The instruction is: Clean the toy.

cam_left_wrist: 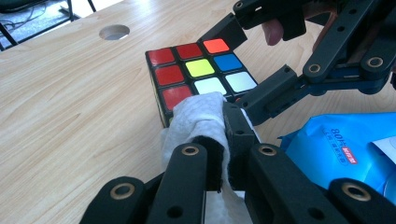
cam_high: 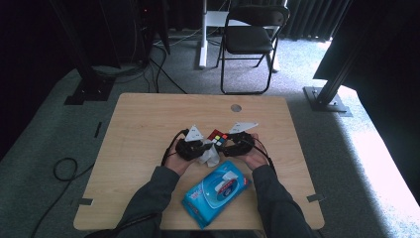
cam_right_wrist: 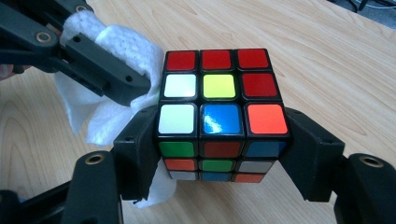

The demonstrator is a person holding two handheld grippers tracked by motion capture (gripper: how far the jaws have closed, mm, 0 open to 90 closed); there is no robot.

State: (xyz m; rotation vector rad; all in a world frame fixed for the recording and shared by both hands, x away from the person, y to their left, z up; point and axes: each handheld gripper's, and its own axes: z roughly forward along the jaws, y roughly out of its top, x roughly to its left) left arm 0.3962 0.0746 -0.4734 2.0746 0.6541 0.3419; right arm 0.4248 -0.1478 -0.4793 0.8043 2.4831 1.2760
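Grey-green sleeves (cam_high: 148, 196), black grippers with brass-ringed pivot screws (cam_left_wrist: 190, 150), grey three-cornered plates (cam_high: 193, 132), trailing black cables (cam_high: 168, 148).

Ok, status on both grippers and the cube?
Left gripper shut on wipe, against cube. Right gripper clamps cube. Wipes pack nearby, clear.

The puzzle cube (cam_right_wrist: 219, 116) is glossy plastic, its coloured stickers catching glare between smooth black edges. The wipe (cam_left_wrist: 198, 116) looks like soft white nonwoven cloth with a dimpled, crumpled texture. Both the left gripper (cam_left_wrist: 224, 135) and the right gripper (cam_right_wrist: 219, 154) are matt black plastic with small brass-like rivets. The tabletop (cam_high: 148, 124) is smooth pale wood-grain laminate. The wipes pack (cam_high: 215, 191) is shiny blue plastic film.
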